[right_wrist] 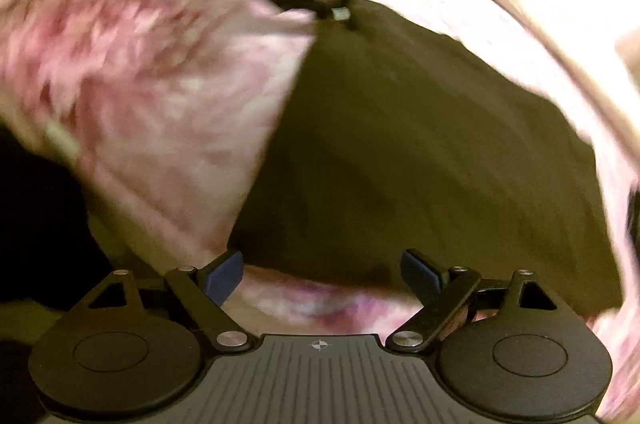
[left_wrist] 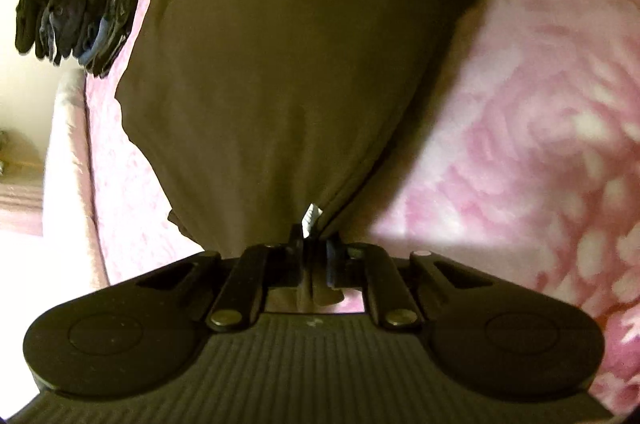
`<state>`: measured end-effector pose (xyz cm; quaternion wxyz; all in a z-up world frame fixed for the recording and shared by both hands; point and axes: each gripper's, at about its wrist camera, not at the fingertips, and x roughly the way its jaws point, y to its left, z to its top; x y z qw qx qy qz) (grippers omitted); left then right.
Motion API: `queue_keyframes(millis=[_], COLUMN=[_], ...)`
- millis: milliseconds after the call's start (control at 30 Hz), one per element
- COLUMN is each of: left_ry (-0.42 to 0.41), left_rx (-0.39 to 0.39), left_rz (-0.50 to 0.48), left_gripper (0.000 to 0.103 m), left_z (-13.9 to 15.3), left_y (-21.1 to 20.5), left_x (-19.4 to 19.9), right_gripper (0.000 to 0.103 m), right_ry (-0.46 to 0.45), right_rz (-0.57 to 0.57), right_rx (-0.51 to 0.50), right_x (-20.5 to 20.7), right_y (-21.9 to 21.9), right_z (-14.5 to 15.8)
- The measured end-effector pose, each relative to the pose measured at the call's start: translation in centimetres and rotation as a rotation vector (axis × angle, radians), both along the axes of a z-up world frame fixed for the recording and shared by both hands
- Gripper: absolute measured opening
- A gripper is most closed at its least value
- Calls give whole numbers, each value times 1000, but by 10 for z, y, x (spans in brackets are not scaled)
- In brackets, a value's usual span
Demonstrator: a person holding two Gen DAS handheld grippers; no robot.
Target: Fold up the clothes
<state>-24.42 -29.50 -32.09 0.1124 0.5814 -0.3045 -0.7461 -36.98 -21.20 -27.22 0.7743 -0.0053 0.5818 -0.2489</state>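
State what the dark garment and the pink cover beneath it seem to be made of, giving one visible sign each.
Dark garment: thin, matte knit, probably cotton jersey; it drapes smoothly with soft creases.
Pink cover: plush fleece, likely synthetic; its mottled pink-and-white surface looks fuzzy, though blur leaves this open.

The left hand-held gripper (left_wrist: 314,244), low in its frame's centre, has its jaws pinched together; the right hand-held gripper (right_wrist: 322,274), bottom centre, has its blue pads (right_wrist: 224,274) spread wide apart

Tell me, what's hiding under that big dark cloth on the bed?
Around the dark cloth you can see a fluffy pink blanket, which runs in under its edges. Whatever else lies beneath is covered, so nobody can tell. The left gripper pinches one corner.
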Motion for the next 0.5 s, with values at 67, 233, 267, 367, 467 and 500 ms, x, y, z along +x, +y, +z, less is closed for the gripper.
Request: queue_keyframes(millis=[67, 233, 267, 367, 467, 500], left_ry=[27, 34, 32, 33, 38, 38], left_rx=[49, 80, 77, 74, 83, 89], left_rz=[31, 1, -8, -12, 11, 20], left_gripper=[8, 8, 8, 8, 8, 8], left_z=[6, 11, 11, 8, 8, 9], left_y=[-6, -7, -6, -4, -4, -5], left_x=[2, 7, 8, 9, 8, 8], right_gripper=[88, 88, 88, 88, 88, 73], right_ry=[55, 93, 86, 60, 9, 2], right_rz=[66, 144, 142, 132, 183, 193], right_rx=[-39, -131, -143, -178, -189, -188], right_x=[6, 6, 5, 1, 5, 7], right_y=[7, 13, 12, 7, 7, 7], right_z=[-12, -21, -21, -20, -17, -18])
